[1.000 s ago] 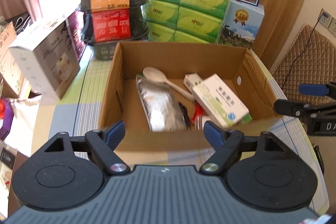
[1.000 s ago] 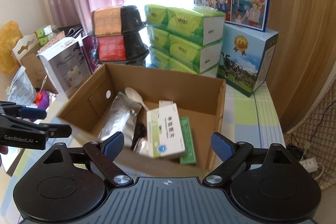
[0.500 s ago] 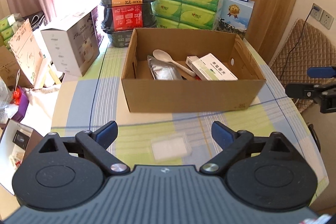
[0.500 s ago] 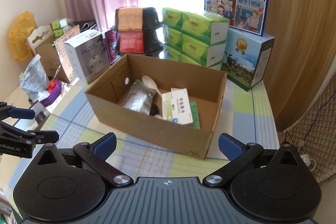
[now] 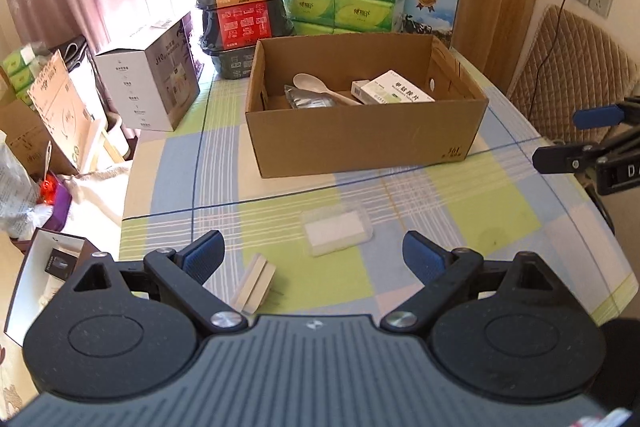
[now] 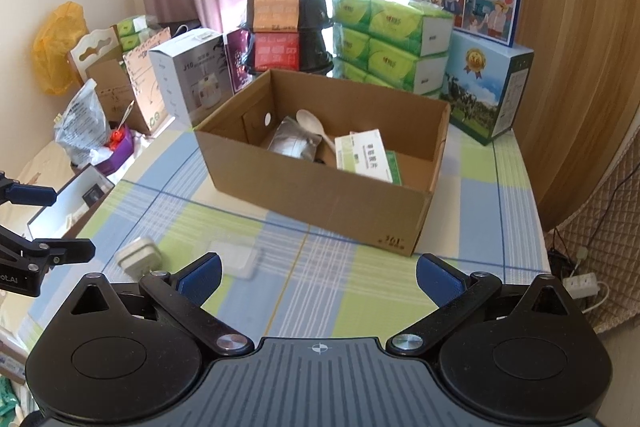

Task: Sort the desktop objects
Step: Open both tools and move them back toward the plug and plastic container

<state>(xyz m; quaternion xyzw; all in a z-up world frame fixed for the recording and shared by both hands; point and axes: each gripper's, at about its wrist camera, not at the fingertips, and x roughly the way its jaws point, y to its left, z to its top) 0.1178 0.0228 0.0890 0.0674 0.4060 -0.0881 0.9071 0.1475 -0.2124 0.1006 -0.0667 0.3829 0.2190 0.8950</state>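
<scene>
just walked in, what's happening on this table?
A person is sorting desktop items into the cardboard box with two handheld grippers. The box already holds a spoon, a silver pouch and a medicine carton. The left gripper and right gripper are both open and empty, above the checked tablecloth. A clear plastic case and a small white block lie outside the box.

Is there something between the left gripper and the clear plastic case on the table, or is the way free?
Nothing visible blocks it. The left gripper is open and the clear case lies on the tablecloth just ahead of its fingertips. The small white block lies apart, nearer the left finger, off the straight path.
</scene>
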